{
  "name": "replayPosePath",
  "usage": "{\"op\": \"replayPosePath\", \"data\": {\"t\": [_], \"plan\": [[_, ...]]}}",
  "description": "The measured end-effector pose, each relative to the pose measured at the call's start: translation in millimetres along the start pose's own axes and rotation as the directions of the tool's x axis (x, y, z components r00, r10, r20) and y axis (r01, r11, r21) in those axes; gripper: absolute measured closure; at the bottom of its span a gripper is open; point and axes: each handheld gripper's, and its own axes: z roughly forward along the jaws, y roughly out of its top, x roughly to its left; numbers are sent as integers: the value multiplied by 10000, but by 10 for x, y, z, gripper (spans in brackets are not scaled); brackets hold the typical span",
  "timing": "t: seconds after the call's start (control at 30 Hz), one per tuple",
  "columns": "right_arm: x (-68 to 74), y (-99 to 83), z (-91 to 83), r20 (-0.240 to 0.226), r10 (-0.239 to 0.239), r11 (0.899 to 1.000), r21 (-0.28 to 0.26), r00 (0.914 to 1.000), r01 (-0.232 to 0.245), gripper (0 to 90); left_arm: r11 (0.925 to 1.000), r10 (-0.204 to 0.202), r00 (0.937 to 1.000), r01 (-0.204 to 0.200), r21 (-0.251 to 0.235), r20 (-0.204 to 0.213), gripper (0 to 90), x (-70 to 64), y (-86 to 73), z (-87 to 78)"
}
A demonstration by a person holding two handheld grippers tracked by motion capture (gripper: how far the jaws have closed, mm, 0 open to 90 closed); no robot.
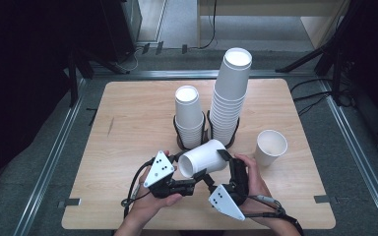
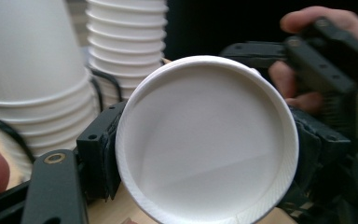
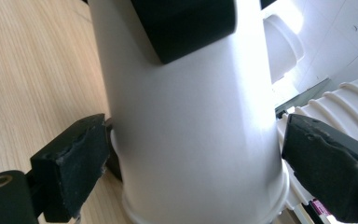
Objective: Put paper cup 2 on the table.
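A white paper cup (image 1: 204, 158) lies on its side just above the wooden table (image 1: 128, 147), between both hands. Its open mouth (image 2: 205, 140) faces my left gripper (image 1: 187, 169), whose pads (image 2: 98, 154) press the rim on either side. My right gripper (image 1: 214, 166) comes from the near right. It is shut across the cup's wall (image 3: 191, 130), one pad (image 3: 70, 172) on each flank near the rim. A black jaw of the other gripper (image 3: 182, 28) lies over the cup farther along.
Two stacks of upturned white cups stand in black wire holders just behind the held cup, a short one (image 1: 189, 115) and a tall one (image 1: 231, 93). A single upright cup (image 1: 270, 146) stands to the right. Bare tabletop lies to the left.
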Motion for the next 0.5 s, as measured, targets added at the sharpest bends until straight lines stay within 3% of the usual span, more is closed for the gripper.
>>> {"op": "replayPosePath", "data": {"t": [0.2, 0.3, 0.4, 0.5], "plan": [[-29, 72, -29, -138, 810, 9965, -201, 9966, -813, 54, 9969, -392, 9983, 362, -695, -419, 238, 76, 17, -69], [-51, 104, -39, -233, 1555, 9873, -303, 9876, -1562, 51, 9914, -632, 9963, 560, -1187, -585, 238, 101, 16, -92], [-91, 128, -46, -310, 2614, 9643, -361, 9647, -2624, 46, 9854, -689, 9952, 570, -1603, -696, 238, 112, 11, -111], [-127, 136, -46, -372, 3635, 9300, -441, 9309, -3649, 43, 9760, -776, 9936, 588, -2099, -822, 238, 112, 0, -115]]}}
